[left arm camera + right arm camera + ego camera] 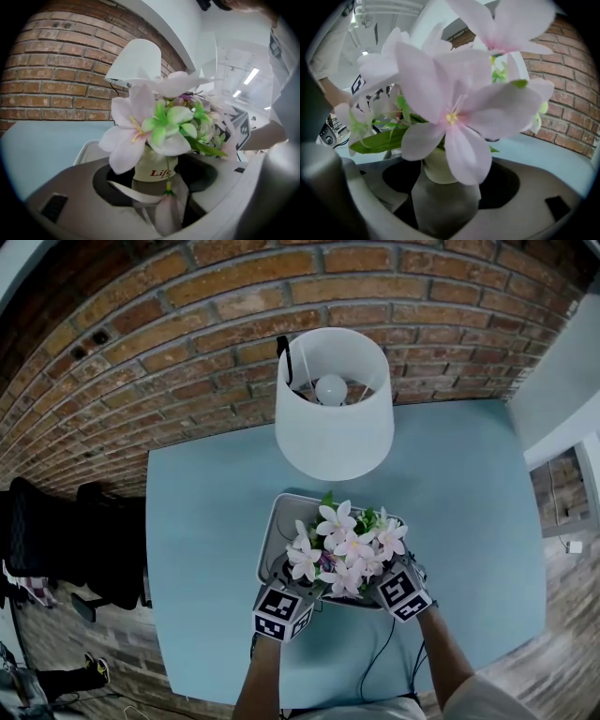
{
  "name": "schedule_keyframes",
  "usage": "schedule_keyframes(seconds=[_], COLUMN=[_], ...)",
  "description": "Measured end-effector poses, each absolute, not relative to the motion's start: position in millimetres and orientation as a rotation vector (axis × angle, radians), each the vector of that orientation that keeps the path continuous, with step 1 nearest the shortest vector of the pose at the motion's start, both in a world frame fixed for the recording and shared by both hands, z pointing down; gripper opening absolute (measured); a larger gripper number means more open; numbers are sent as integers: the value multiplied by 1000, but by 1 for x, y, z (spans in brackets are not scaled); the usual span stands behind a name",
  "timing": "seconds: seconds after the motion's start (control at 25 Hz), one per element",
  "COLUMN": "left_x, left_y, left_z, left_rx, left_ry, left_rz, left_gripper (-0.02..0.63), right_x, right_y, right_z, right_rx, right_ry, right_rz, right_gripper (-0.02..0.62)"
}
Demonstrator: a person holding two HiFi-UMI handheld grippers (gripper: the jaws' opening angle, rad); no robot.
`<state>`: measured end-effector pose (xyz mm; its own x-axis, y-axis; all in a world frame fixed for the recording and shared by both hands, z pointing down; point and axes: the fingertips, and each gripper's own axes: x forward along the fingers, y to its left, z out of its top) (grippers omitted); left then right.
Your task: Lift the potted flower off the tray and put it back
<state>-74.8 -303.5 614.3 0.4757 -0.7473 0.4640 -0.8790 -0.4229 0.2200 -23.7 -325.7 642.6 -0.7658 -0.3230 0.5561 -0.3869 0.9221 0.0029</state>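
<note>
Two hand-held grippers (305, 591) (377, 585), potted flower (345, 545) between.

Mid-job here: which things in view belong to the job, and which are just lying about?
In the job:
- potted flower
- tray under it
- left gripper and right gripper, one at each side of the pot

Just about:
- lamp, behind the tray
- chair, off the table's left side

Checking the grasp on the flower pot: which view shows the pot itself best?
Left gripper view: the pot faces the camera with its red print visible. The right gripper view shows its plain side, partly behind a petal. In the head view, the blossoms hide it.
</note>
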Motion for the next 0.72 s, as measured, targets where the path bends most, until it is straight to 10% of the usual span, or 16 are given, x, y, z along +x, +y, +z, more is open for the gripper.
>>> schedule_keyframes(seconds=[0.72], left_x=[-95], left_y=[-255], left_z=[614], left_rx=[2290], left_ry=[-1399], left_rz=[641], left_gripper=[321], right_x=[36], right_y=[-299], right_z=[649], right_rx=[682], right_ry=[-2337], right_rz=[182], right_gripper=[394])
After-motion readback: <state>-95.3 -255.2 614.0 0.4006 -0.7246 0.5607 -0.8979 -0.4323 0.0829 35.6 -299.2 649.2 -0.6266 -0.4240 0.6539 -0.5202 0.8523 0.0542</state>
